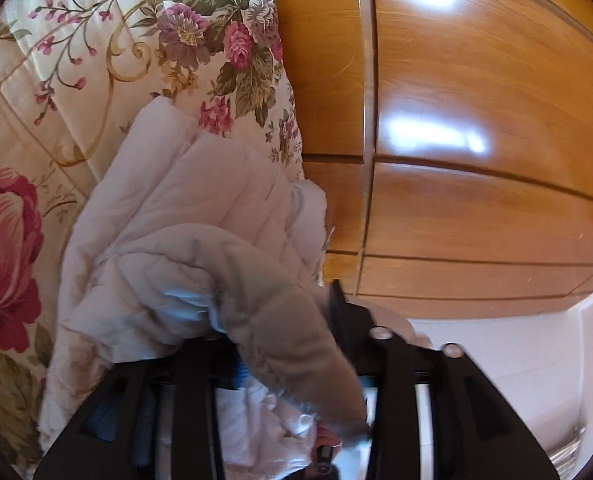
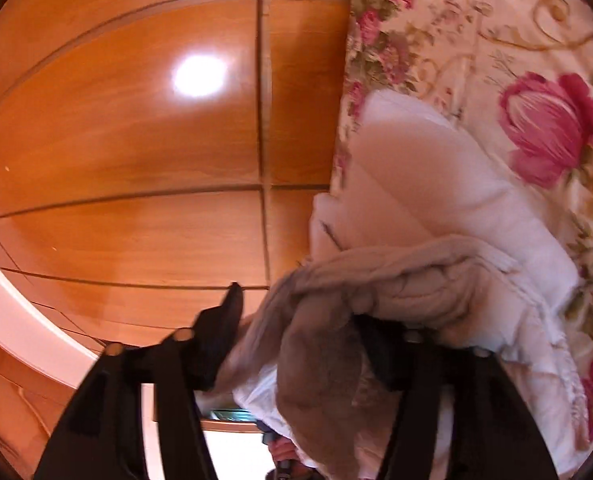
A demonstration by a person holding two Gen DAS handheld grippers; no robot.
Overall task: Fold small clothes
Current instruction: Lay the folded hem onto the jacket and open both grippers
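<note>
A small pale quilted jacket (image 1: 200, 216) with a grey-beige sleeve lies on the floral bedspread (image 1: 56, 80) at the bed's edge. In the left wrist view the grey sleeve (image 1: 280, 320) drapes between the fingers of my left gripper (image 1: 276, 320), whose jaws stand wide; one black fingertip (image 1: 338, 300) shows, the other is hidden under cloth. In the right wrist view the jacket (image 2: 436, 200) lies on the bedspread (image 2: 536, 60), and bunched grey fabric (image 2: 336, 340) fills the gap of my right gripper (image 2: 296, 320), with one fingertip (image 2: 230, 304) visible.
Glossy orange wooden wardrobe doors (image 1: 476, 120) stand close beside the bed and also show in the right wrist view (image 2: 136, 120). A white surface (image 1: 516, 360) runs along their base. A hand's fingers (image 1: 328, 436) show low behind the left gripper.
</note>
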